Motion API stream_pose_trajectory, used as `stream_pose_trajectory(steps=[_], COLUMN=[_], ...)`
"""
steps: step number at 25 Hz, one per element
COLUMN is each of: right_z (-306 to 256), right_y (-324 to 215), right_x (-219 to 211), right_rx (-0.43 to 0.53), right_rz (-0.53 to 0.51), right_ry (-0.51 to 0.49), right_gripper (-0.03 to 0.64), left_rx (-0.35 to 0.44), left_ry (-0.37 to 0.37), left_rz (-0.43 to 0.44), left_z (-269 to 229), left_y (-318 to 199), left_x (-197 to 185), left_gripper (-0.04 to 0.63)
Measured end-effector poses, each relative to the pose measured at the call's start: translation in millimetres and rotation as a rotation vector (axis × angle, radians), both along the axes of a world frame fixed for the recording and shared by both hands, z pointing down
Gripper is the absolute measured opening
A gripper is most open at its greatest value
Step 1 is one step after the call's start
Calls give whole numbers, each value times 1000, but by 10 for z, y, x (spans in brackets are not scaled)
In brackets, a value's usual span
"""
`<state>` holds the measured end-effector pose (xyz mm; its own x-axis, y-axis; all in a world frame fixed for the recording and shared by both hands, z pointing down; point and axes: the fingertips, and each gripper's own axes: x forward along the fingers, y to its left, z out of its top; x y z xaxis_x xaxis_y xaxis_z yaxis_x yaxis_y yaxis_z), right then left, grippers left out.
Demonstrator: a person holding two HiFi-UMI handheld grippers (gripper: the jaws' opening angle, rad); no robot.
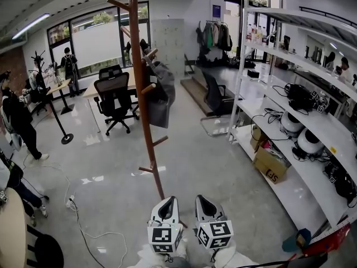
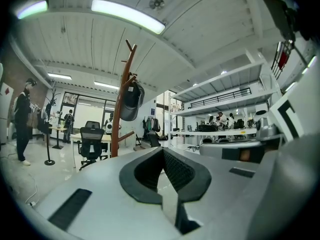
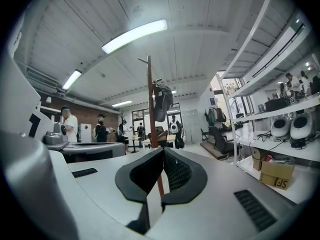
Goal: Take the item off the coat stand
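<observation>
A tall brown wooden coat stand (image 1: pixel 143 88) rises from the floor in front of me. A dark grey bag (image 1: pixel 160 96) hangs from one of its pegs, about halfway up. Both grippers are low in the head view, close together near the stand's foot and well below the bag. My left gripper (image 1: pixel 167 202) is shut with nothing in it, and so is my right gripper (image 1: pixel 204 200). In the left gripper view the stand (image 2: pixel 121 104) and bag (image 2: pixel 131 101) stand far beyond the shut left gripper (image 2: pixel 161 149). The right gripper view shows the bag (image 3: pixel 162 100) high above the shut right gripper (image 3: pixel 163 149).
White shelving (image 1: pixel 312 121) runs along the right, holding helmets, cables and a cardboard box (image 1: pixel 270 164). A black office chair (image 1: pixel 114 97) and desks stand behind the stand. People (image 1: pixel 19 121) stand at the left. A white cable (image 1: pixel 81 222) trails over the floor.
</observation>
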<state>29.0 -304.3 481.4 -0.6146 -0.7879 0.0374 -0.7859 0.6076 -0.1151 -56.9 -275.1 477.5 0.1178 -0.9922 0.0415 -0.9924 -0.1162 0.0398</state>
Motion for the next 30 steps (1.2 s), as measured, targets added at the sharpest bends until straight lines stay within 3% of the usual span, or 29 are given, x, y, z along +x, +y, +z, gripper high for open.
stream_pose_trajectory(steps=[16,30], right_z=[16,-232], right_y=[-613,-1568], right_x=[-255,-744], right_rx=[1,53], right_rz=[-26,-48], right_ry=[0,-10], right_gripper=[10,9], left_rx=[31,79], left_ry=[6,1], left_rz=[-6,-21], left_z=[-107,-330], left_y=[-614,-1586], left_x=[-190,-631], left_gripper=[-11,-11])
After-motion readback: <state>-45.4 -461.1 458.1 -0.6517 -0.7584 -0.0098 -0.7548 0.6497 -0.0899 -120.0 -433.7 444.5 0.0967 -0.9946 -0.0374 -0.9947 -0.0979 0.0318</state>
